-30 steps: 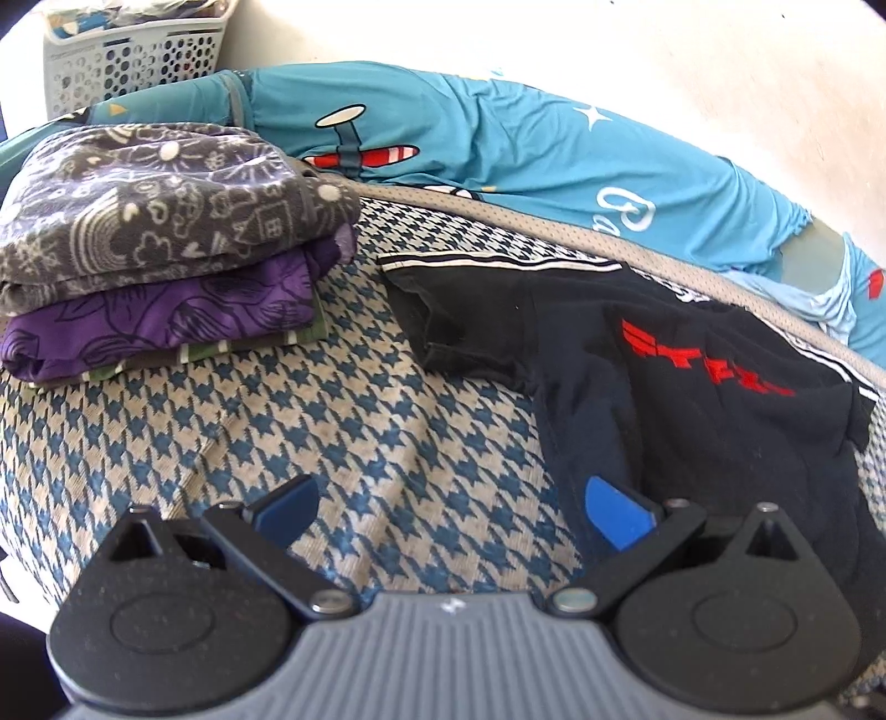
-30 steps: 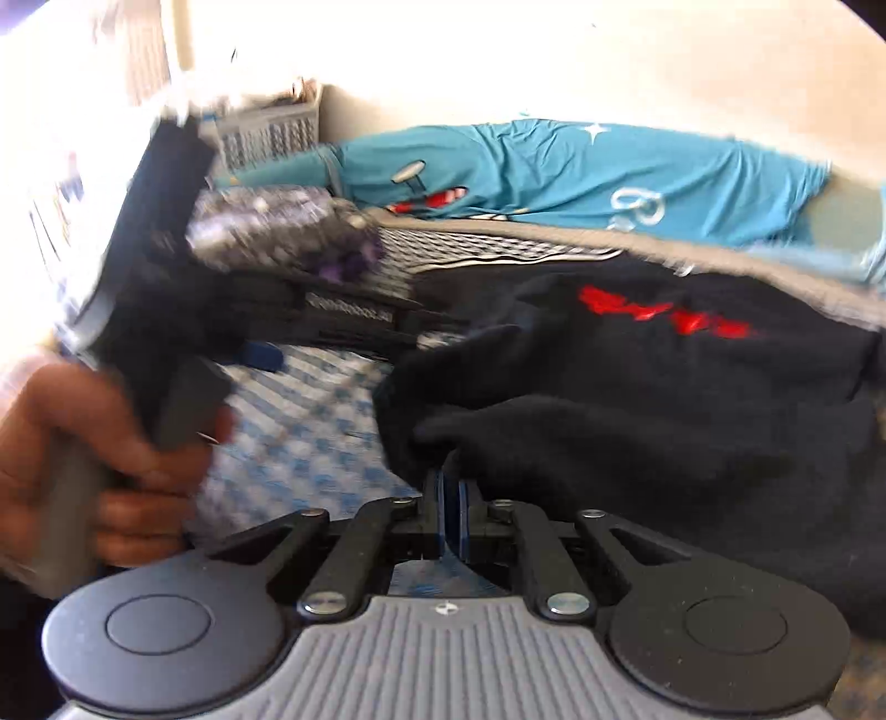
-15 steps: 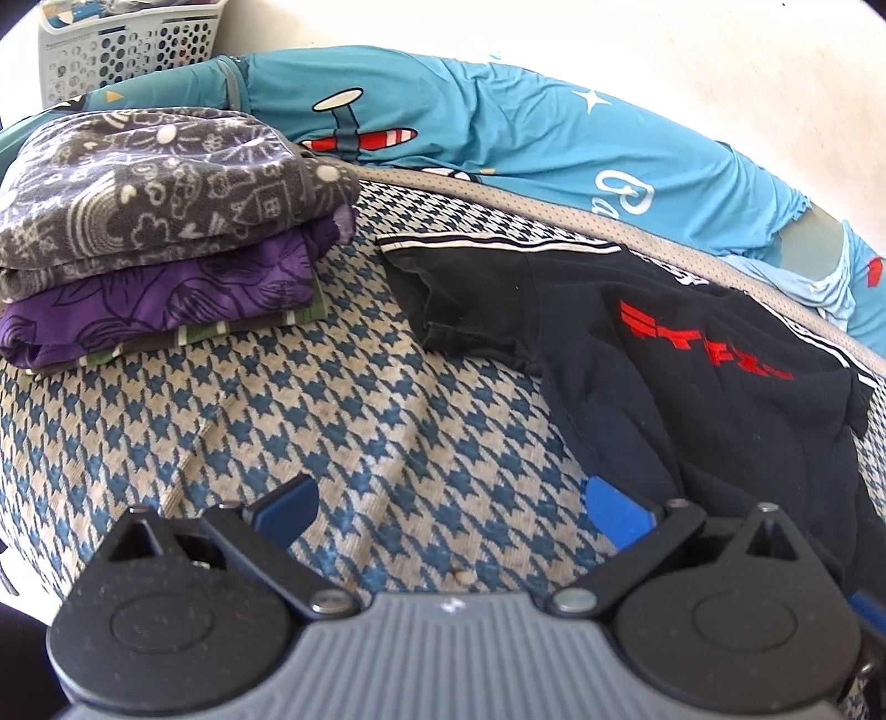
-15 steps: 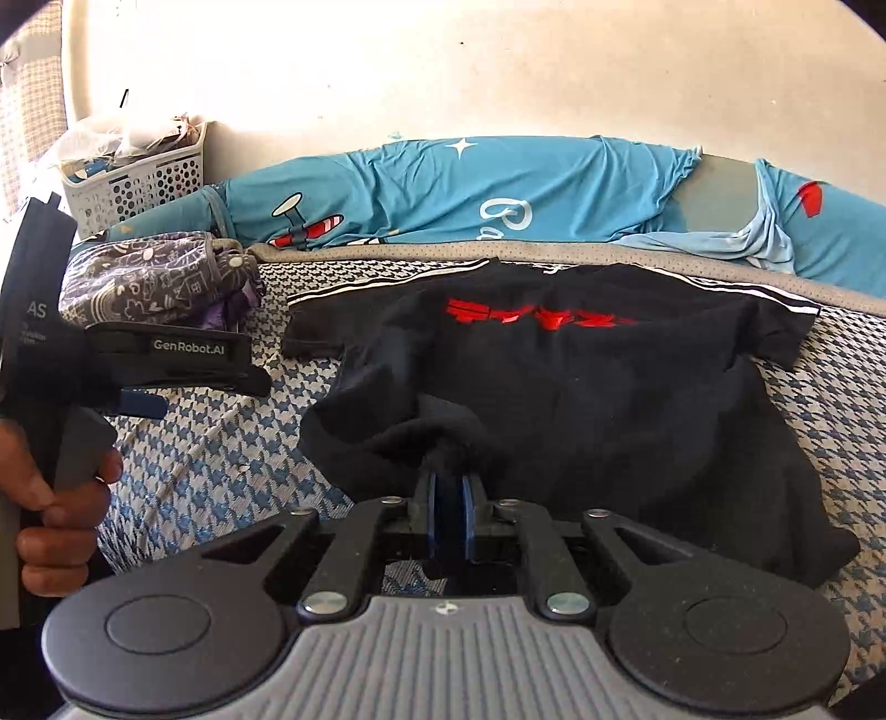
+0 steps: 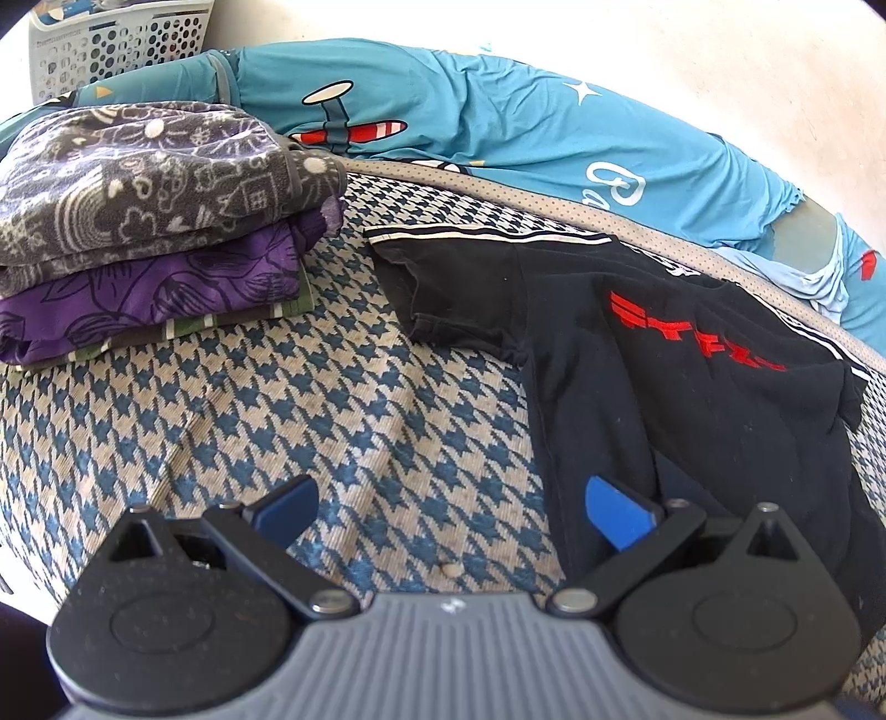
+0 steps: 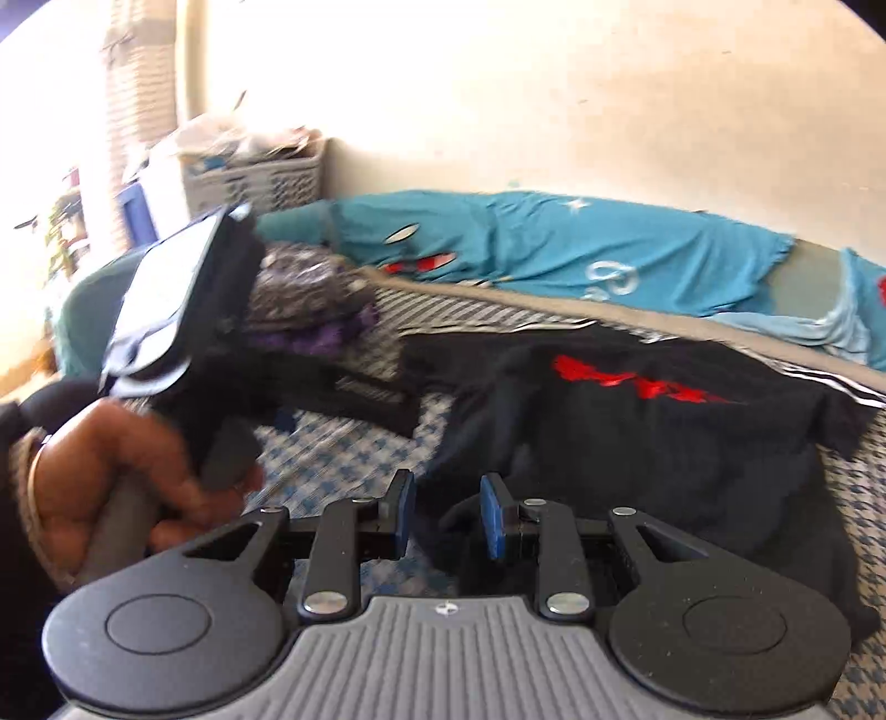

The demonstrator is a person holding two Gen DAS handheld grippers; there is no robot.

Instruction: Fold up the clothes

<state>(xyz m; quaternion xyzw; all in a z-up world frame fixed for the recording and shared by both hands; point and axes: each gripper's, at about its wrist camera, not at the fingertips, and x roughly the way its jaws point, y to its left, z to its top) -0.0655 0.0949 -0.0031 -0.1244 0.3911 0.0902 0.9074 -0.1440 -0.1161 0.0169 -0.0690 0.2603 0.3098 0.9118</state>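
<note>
A black T-shirt [image 5: 692, 399] with red lettering lies spread on the houndstooth bed cover [image 5: 277, 399], its lower hem bunched. My left gripper [image 5: 448, 493] hovers open over the cover by the shirt's left edge; its right finger sits over black cloth. In the right wrist view, the right gripper [image 6: 447, 498] is at the shirt's [image 6: 664, 443] near hem. Its jaws are opening, and a loose lump of black fabric lies between the pads, which do not press on it. A hand [image 6: 111, 471] at the left grips the other tool's handle.
A stack of folded clothes [image 5: 149, 232], grey print on top of purple, sits on the cover's far left. A teal shirt [image 5: 498, 122] lies along the wall behind. A white laundry basket [image 5: 122, 44] stands in the far left corner.
The right gripper's pads, pinched on the shirt's hem before, have parted and let the fabric go. Its view has risen and rolled. The left gripper has stayed in place, open.
</note>
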